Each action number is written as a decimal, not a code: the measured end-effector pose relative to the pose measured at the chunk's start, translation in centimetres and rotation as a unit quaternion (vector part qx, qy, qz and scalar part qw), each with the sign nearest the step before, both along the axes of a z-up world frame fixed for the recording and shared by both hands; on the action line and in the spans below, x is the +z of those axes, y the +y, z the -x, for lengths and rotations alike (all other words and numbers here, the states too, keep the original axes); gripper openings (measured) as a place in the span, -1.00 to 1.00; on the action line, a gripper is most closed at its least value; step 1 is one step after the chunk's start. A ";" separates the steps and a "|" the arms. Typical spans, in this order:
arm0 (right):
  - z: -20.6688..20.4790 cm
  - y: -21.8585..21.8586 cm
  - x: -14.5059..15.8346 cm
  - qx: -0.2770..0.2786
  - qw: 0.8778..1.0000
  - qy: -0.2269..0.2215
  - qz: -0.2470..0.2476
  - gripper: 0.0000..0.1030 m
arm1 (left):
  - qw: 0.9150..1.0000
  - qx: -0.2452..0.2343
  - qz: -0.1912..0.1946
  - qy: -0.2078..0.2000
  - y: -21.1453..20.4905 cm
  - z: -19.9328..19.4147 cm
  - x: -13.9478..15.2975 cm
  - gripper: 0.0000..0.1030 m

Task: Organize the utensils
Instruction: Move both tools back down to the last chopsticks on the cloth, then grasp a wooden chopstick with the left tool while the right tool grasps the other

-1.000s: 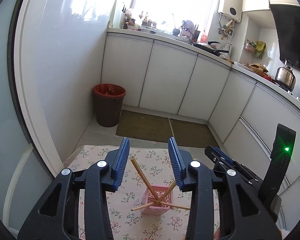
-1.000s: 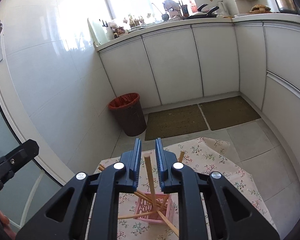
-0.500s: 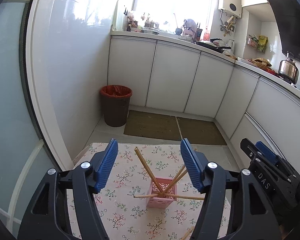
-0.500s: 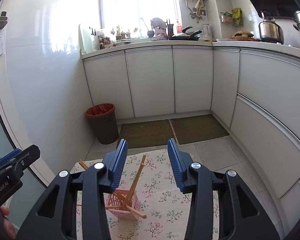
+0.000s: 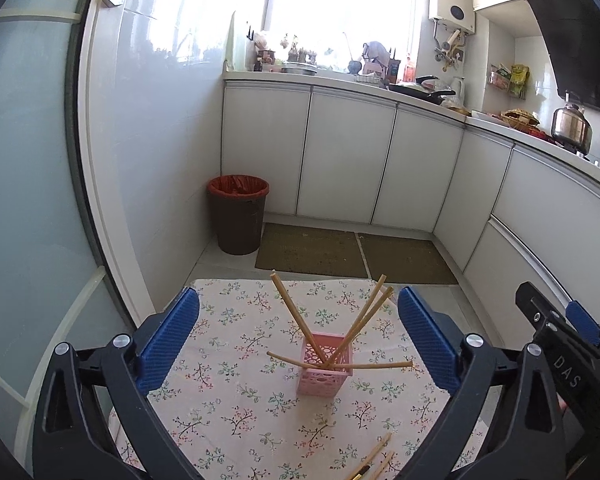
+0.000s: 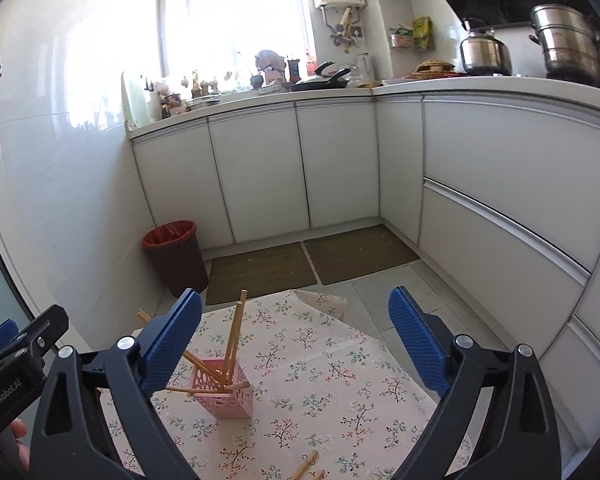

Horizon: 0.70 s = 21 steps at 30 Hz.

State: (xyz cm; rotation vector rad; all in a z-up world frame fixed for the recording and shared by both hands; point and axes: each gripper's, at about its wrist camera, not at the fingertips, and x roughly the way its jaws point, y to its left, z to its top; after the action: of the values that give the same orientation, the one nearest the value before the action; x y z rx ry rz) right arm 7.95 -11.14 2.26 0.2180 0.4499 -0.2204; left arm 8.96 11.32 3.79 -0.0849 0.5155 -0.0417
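Note:
A pink perforated holder (image 5: 323,364) stands on the floral tablecloth (image 5: 236,412) with several wooden chopsticks (image 5: 292,312) leaning out of it. It also shows in the right wrist view (image 6: 224,388) at lower left. Loose chopsticks (image 5: 374,460) lie near the table's front edge, also seen in the right wrist view (image 6: 306,465). My left gripper (image 5: 298,338) is wide open and empty, above and behind the holder. My right gripper (image 6: 296,340) is wide open and empty, right of the holder.
A brown bin with a red liner (image 5: 238,214) stands on the floor by the wall. White cabinets (image 5: 348,164) and a cluttered counter run along the back and right. Two mats (image 5: 312,250) lie on the floor beyond the table.
My right gripper let go of a chopstick, which now stands in the holder, and opened wide. Both grippers opened wider and drew back up from the holder.

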 end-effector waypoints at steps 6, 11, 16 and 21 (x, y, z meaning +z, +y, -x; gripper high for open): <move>1.2 -1.8 -1.9 -0.016 0.999 0.034 -0.004 0.87 | 0.998 -0.037 -0.004 0.042 -1.2 0.1 -1.8 0.86; 3.1 -4.5 -5.2 -0.033 0.996 0.071 -0.041 0.87 | 0.986 -0.100 -0.034 0.126 -4.4 -0.9 -5.7 0.86; 5.1 -7.0 -9.6 -0.049 0.986 0.130 -0.094 0.87 | 0.955 -0.174 -0.083 0.225 -8.3 -2.2 -10.9 0.86; 6.8 -9.2 -14.1 -0.067 0.967 0.192 -0.153 0.87 | 0.915 -0.217 -0.103 0.323 -11.7 -3.4 -17.2 0.86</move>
State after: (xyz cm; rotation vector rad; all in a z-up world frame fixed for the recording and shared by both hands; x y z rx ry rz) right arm 1.11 -20.31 -11.88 0.5142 0.8566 -0.3288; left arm 12.41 -0.34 -13.41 0.2358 1.1925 -0.4050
